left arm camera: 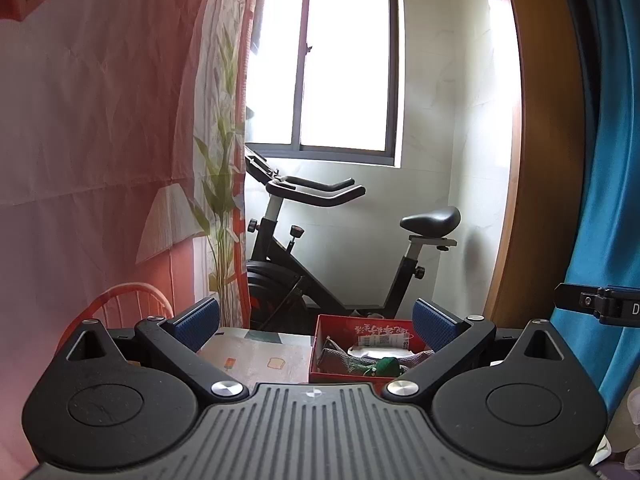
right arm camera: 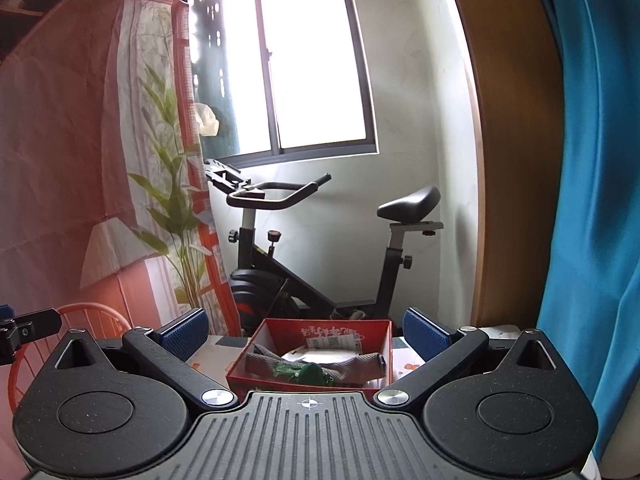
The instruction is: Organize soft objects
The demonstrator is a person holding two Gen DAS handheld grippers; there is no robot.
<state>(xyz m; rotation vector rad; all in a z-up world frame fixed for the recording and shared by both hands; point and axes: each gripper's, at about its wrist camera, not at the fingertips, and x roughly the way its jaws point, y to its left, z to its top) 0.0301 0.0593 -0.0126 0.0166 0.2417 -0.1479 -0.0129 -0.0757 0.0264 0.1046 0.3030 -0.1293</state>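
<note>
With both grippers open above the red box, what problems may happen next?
1. The red box looks crowded: a grey cloth, a green soft item and a white item overlap, so the open right gripper may pinch two at once.
2. The box seems light, so a lifted cloth might drag it across the table.
3. The left gripper is close beside the right one, so they may collide.

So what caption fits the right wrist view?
Open right hand-held gripper facing a red box of soft items, exercise bike behind.
</note>
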